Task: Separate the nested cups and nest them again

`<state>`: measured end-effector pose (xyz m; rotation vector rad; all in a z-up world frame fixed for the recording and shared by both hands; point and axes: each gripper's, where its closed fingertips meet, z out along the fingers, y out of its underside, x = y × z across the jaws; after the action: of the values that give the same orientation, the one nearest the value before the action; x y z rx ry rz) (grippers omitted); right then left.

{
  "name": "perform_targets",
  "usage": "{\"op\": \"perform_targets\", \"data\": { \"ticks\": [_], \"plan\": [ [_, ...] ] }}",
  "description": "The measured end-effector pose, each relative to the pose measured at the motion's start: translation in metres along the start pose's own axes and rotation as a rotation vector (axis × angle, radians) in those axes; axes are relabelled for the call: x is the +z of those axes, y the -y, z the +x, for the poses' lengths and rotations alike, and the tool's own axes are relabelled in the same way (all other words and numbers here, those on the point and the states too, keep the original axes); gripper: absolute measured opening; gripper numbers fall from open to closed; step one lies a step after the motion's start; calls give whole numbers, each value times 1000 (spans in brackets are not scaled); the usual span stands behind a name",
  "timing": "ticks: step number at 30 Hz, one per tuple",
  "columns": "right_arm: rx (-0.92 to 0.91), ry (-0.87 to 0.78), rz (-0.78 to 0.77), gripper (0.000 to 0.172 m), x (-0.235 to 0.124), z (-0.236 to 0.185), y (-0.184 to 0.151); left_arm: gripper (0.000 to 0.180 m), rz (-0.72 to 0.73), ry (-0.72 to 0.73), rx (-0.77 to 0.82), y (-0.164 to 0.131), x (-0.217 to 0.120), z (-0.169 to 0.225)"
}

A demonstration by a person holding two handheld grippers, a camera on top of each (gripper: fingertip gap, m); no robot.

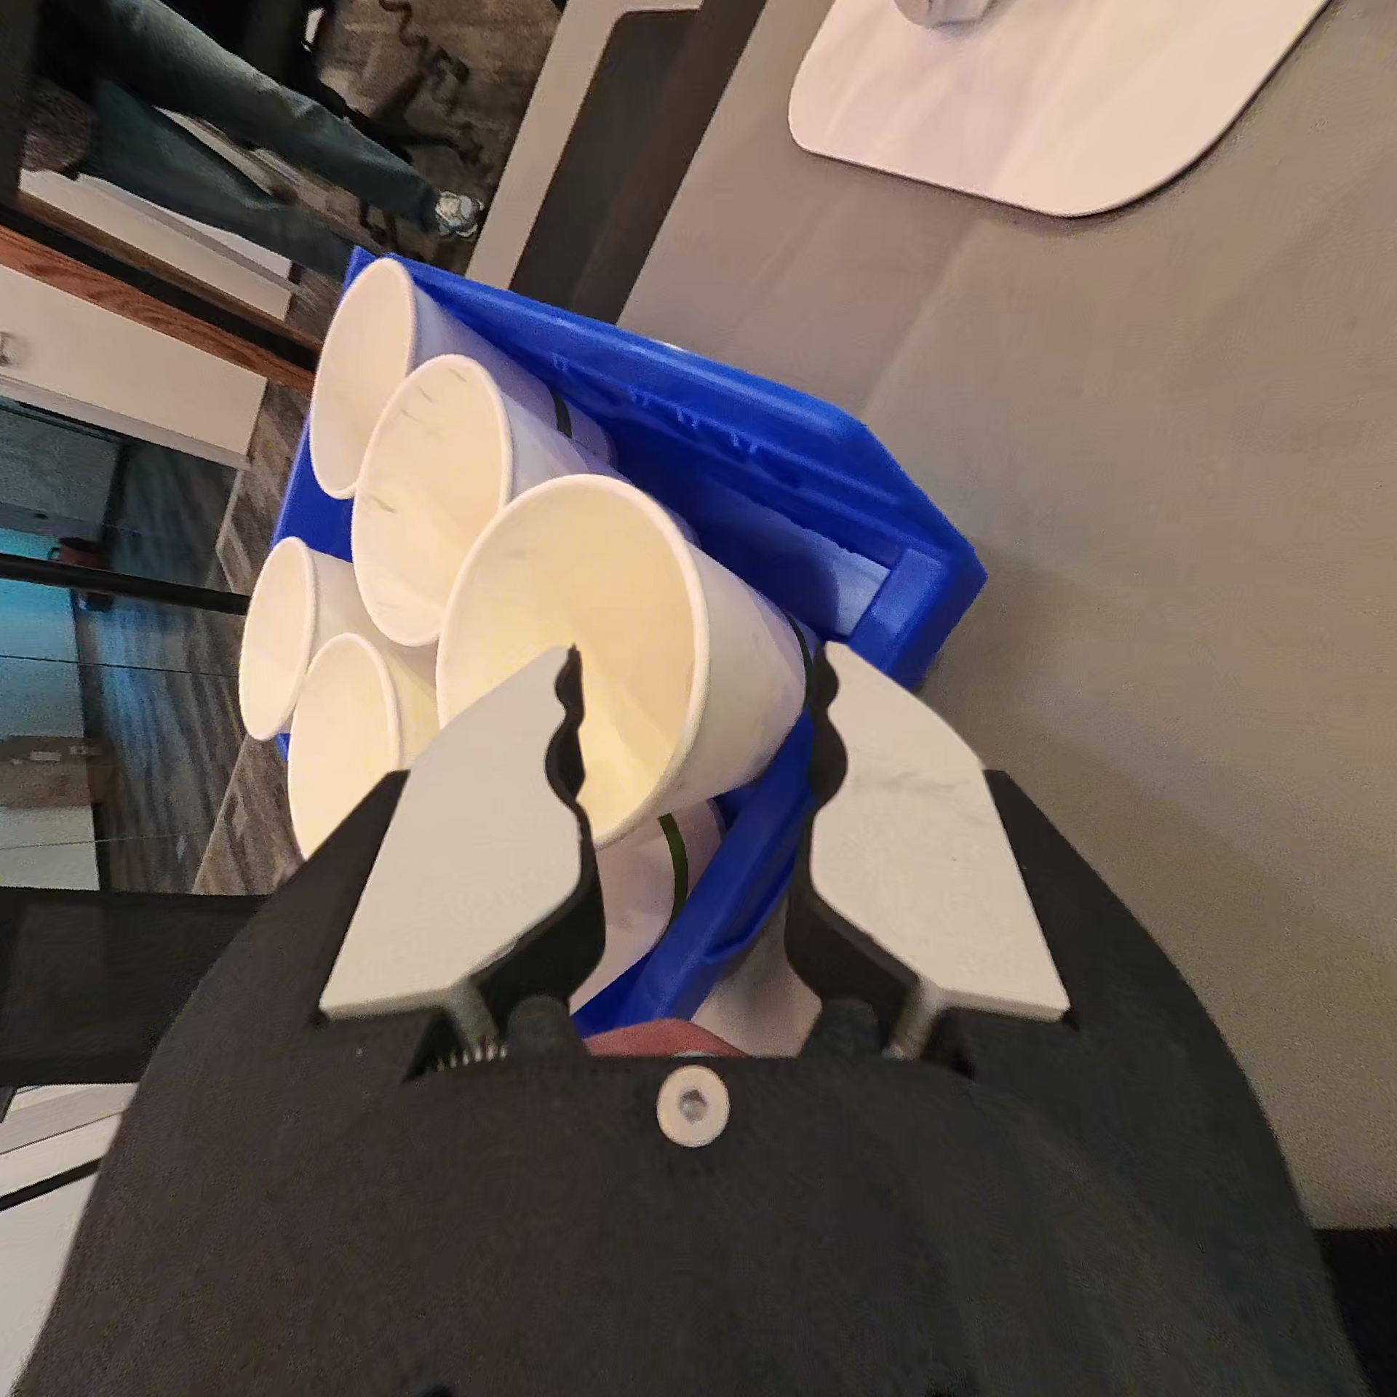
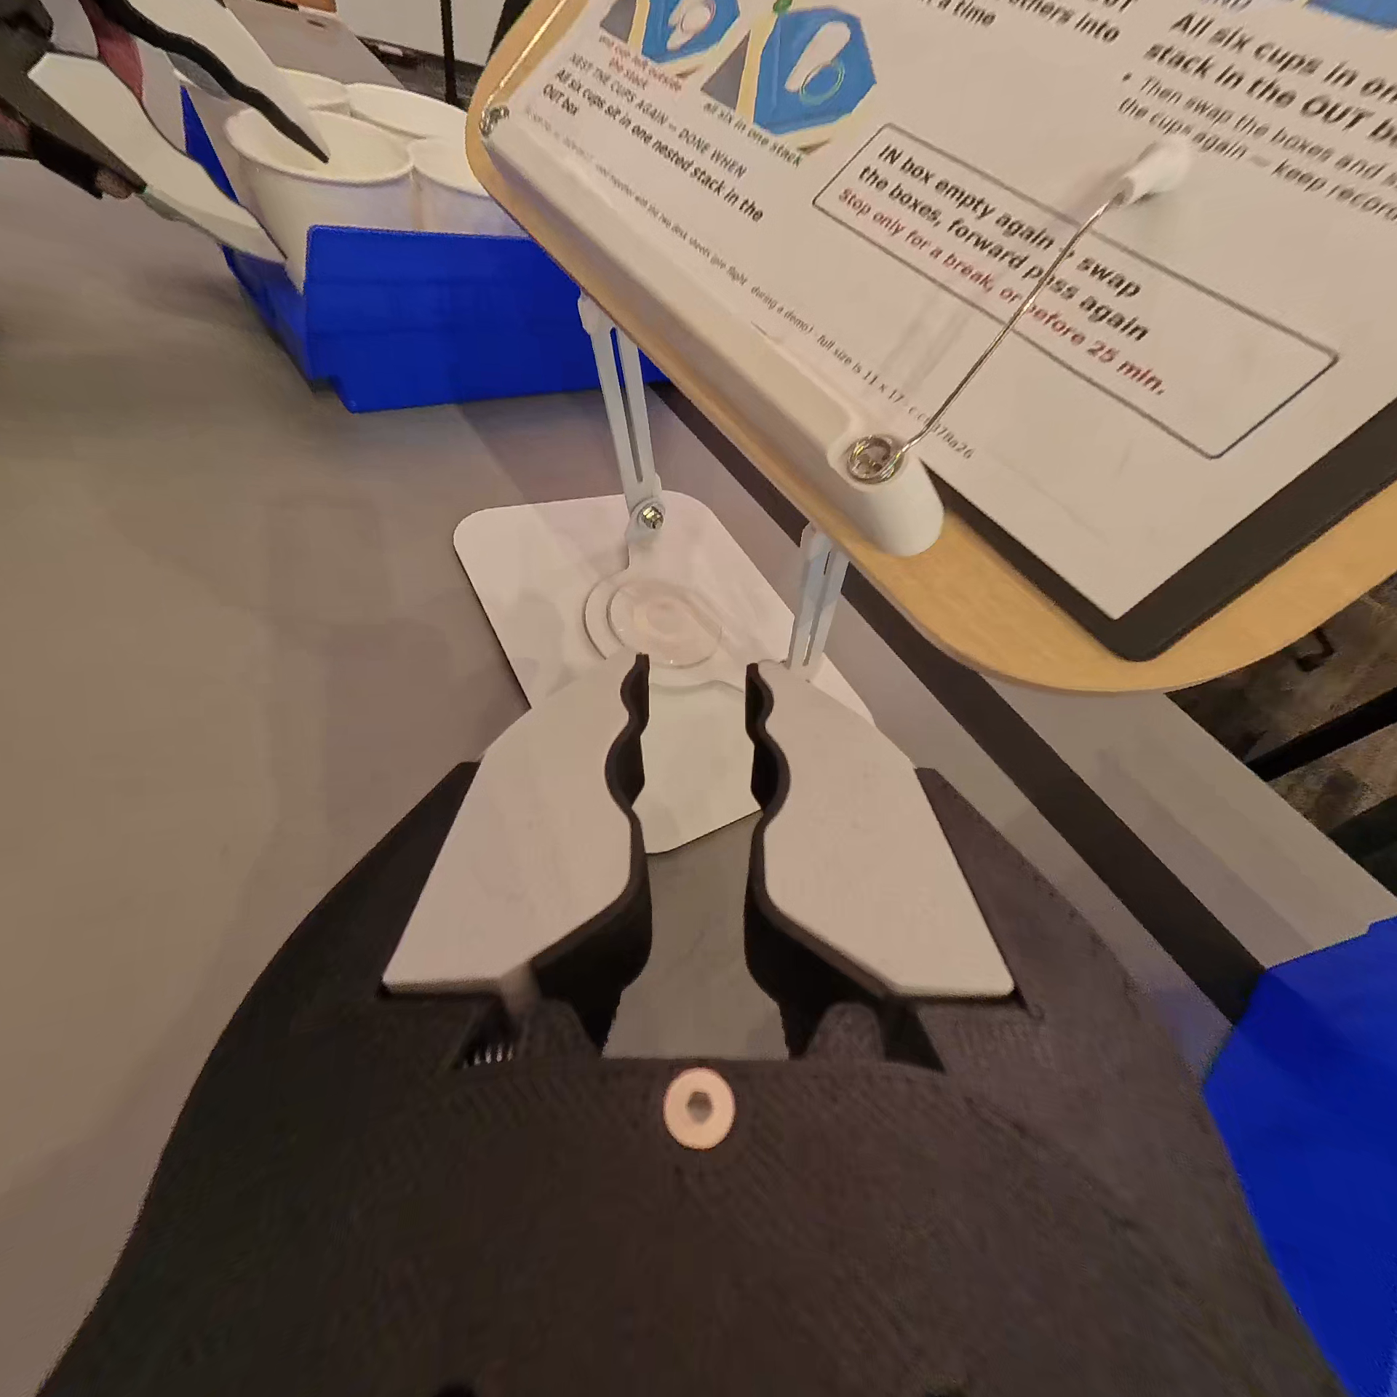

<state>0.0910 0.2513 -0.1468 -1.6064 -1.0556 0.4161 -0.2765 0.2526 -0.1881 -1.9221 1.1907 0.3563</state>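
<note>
Straddling the wall of a white cup [image 1: 605,627] in the blue bin [image 1: 763,469] at the table's [image 1: 1134,680] edge, our left gripper [image 1: 699,665] stands spread; right gripper [image 2: 695,673] parted, bare.

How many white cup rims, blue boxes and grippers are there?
White cups showing a rim: 5
Blue boxes: 2
Grippers, left gripper and right gripper: 2
Total: 9
</note>
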Motion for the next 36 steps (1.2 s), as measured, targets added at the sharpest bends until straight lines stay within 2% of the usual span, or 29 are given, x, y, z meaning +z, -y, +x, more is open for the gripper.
{"op": "perform_targets", "data": {
  "ticks": [2, 6, 7, 11, 19, 24, 30, 36],
  "plan": [
    [7, 12, -9, 24, 3, -3, -4, 44, -1, -10, 0, 0, 1, -1],
    [-13, 27, -26, 24, 7, -10, -9, 29, -20, -21, 14, -1, 3, -4],
    [-19, 30, -28, 24, 8, -11, -9, 16, 0, -26, 23, 4, 1, -4],
    [-33, 43, -29, 24, 9, -16, -8, 6, -8, -45, 56, 6, -2, -3],
    [-45, 67, -21, 25, 7, -21, -4, 1, -3, -91, 115, 13, -17, 3],
    [-80, 119, 11, 31, 5, -37, 7, 2, -19, -125, 163, 21, -53, 5],
    [-136, 221, 60, 44, 3, -74, 28, 2, 53, -200, 275, 63, -111, 28],
    [-201, 308, 141, 51, -9, -109, 54, 2, 127, -411, 463, 110, -122, 92]
  ]
}}
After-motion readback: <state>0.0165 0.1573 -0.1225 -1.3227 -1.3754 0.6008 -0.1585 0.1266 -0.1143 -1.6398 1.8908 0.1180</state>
